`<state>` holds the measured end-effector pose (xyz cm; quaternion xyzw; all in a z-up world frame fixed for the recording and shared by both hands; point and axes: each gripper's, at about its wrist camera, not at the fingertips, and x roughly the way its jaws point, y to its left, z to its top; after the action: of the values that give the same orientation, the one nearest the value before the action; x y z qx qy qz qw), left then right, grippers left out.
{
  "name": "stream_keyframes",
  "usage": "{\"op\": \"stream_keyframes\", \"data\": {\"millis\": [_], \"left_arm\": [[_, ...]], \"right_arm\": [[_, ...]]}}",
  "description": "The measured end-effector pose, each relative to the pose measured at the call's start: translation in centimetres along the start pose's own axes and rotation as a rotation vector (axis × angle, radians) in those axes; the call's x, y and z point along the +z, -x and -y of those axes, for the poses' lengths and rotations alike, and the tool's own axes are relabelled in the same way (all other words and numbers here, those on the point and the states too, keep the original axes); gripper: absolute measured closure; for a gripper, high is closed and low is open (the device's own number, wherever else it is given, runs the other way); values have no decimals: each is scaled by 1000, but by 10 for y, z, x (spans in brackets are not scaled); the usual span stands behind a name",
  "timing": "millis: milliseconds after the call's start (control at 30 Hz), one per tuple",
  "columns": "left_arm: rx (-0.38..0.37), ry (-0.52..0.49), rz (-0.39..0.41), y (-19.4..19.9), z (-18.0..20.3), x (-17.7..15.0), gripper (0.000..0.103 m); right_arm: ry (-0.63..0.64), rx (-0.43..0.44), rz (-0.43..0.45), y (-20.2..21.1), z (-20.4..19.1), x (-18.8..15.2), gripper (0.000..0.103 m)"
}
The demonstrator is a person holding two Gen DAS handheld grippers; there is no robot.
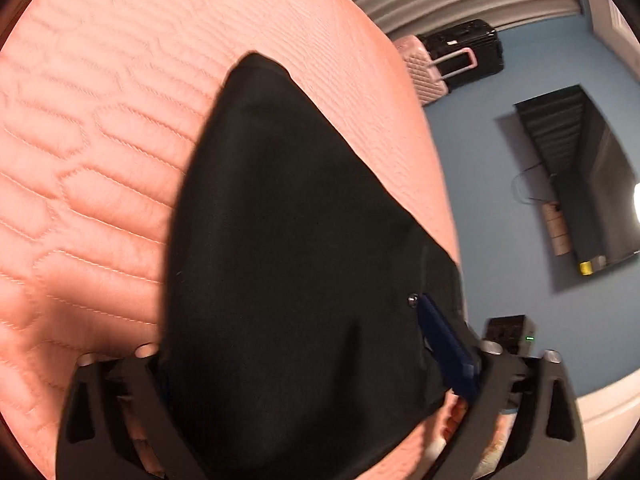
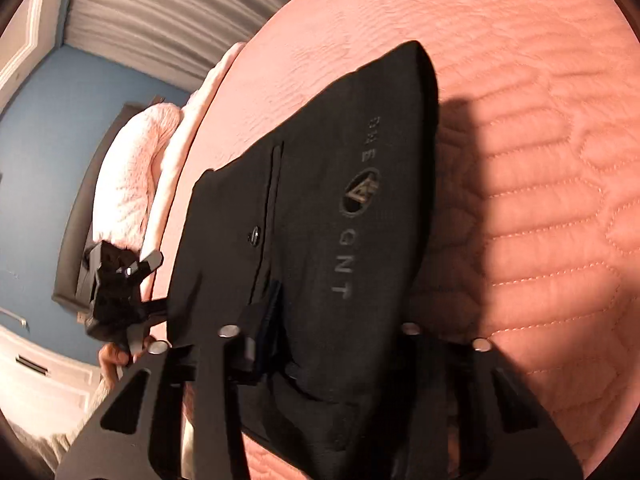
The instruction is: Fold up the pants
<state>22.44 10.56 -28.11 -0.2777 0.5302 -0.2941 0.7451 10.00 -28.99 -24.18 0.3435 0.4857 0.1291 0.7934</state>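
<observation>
Black pants hang lifted above a pink quilted bedspread. In the left wrist view the cloth drapes over my left gripper; its blue finger pad shows at the right, pressed on the fabric near a snap button. In the right wrist view the pants show a pocket slit, a snap and a grey printed logo. My right gripper is shut on the waist end. The left gripper shows at the left, holding the other corner.
The bedspread fills most of both views. Pink pillows lie at the bed's head. A pink suitcase and a black suitcase stand by a grey curtain. A wall-mounted TV hangs on the blue wall.
</observation>
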Motion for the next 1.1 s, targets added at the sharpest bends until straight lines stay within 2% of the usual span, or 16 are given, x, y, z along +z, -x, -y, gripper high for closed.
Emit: {"op": "stream_keyframes", "data": {"millis": [33, 67, 133, 233, 433, 500, 633, 733, 800, 900, 933, 967, 1000, 1033, 1067, 1100], "left_arm": [[35, -16, 7, 4, 0, -1, 72], [60, -25, 21, 9, -1, -3, 84], [0, 20, 53, 22, -3, -6, 86], [26, -44, 78, 33, 15, -9, 90], [-25, -90, 149, 63, 54, 20, 92], [-25, -111, 172, 72, 63, 37, 92], [-52, -160, 245, 88, 84, 95, 92], [-12, -239, 306, 87, 101, 144, 92], [5, -250, 326, 74, 104, 171, 91], [65, -236, 336, 34, 89, 210, 90], [120, -222, 323, 14, 75, 221, 86], [176, -192, 290, -7, 57, 229, 82], [226, -166, 257, -22, 39, 231, 78], [331, -114, 206, -44, 17, 232, 75], [416, -70, 144, -59, -3, 232, 73], [403, -35, 144, -59, -16, 229, 68]], "right_arm": [[22, -28, 9, 2, -6, -1, 72], [39, -47, 13, 4, -10, -2, 74], [76, -86, 22, 7, -23, -4, 76], [136, -146, 36, 15, -44, -3, 78], [233, -141, 93, 41, -90, 26, 80], [264, -117, 125, 47, -106, 50, 80], [320, -75, 188, 53, -127, 105, 80], [342, -60, 220, 35, -137, 155, 80], [336, -75, 227, 8, -133, 191, 79], [279, -89, 191, -35, -112, 229, 76], [241, -136, 164, -63, -94, 241, 69], [211, -205, 125, -84, -79, 247, 51], [176, -298, 106, -98, -62, 251, 47], [142, -374, 98, -105, -44, 251, 47], [113, -390, 109, -102, -29, 248, 46], [74, -324, 150, -90, -16, 242, 44]]}}
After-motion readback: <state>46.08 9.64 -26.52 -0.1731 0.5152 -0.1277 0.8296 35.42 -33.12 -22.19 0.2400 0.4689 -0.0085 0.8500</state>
